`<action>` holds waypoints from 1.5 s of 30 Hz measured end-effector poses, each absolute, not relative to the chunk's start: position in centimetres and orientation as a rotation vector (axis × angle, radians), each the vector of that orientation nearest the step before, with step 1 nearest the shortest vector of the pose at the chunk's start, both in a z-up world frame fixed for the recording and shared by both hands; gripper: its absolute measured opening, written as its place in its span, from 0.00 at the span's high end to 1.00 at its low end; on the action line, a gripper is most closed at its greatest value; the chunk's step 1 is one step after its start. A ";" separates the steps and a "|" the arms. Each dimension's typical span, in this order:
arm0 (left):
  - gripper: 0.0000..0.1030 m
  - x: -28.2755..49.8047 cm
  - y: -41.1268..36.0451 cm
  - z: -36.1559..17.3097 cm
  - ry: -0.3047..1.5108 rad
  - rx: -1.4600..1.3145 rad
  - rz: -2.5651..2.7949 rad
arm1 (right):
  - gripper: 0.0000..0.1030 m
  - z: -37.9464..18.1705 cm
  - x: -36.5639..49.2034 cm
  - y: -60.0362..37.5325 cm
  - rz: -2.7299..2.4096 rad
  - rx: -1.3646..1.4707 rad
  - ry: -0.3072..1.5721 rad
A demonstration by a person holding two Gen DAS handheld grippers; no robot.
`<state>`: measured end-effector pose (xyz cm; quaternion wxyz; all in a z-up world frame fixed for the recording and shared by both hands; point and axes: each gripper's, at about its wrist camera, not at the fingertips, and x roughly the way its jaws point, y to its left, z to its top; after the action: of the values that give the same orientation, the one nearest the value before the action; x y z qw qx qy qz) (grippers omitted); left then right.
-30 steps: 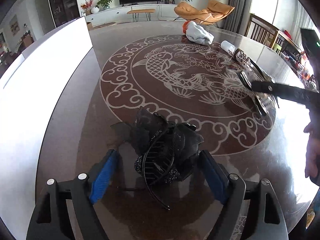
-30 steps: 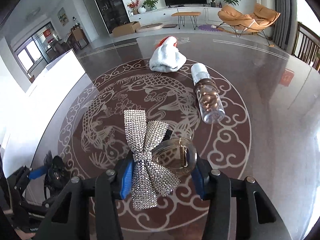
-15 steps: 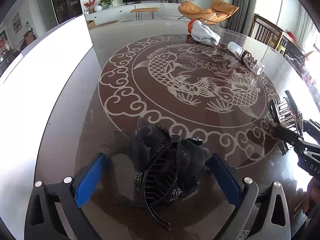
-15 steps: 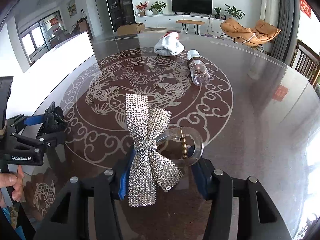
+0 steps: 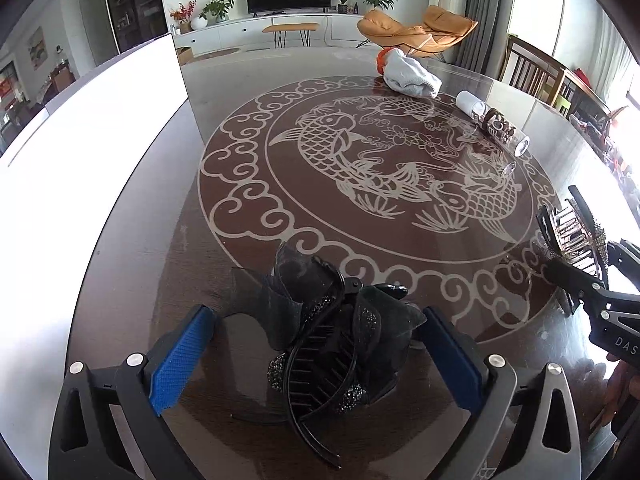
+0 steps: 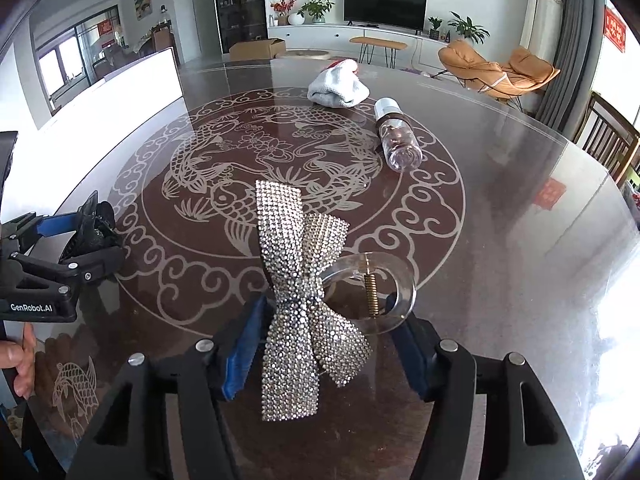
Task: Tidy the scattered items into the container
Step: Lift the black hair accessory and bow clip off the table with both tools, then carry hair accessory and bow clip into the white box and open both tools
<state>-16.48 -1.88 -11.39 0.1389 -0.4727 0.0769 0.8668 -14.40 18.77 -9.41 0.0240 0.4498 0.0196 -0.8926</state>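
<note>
Left hand-held gripper (image 5: 316, 356) is wide open around the black hair clip (image 5: 332, 336) lying low-centre on the worktop (image 5: 400, 280); right hand-held gripper (image 6: 324, 344), jaws just opening, still brackets the rhinestone bow clip (image 6: 300, 292): centre pads before closing.

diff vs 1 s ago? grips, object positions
Left gripper has opened wide; the black gauze-bow hair claw lies free between its blue pads. Right gripper swung toward the left one, its jaws have just been opening around the rhinestone-bow clear hair claw. White cloth and clear bottle unmoved.
</note>
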 end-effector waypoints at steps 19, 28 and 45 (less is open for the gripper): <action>0.00 -16.4 -1.9 -11.4 0.221 -1.369 2.514 | 0.38 -9.3 -14.5 18.8 -2.757 1.390 0.052; 0.45 -15.5 -2.3 -10.7 0.209 -1.325 2.522 | 0.51 -9.1 -13.8 19.9 -2.783 1.357 -0.055; 0.62 -8.2 -6.5 -7.4 0.003 -1.279 2.461 | 0.51 -7.9 -4.0 20.2 -2.757 1.271 -0.341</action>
<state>-8.24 -6.46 -7.42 0.1831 -0.4533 0.0012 0.8724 -4.02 20.24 -7.86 0.0435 0.4156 -0.1114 -0.9016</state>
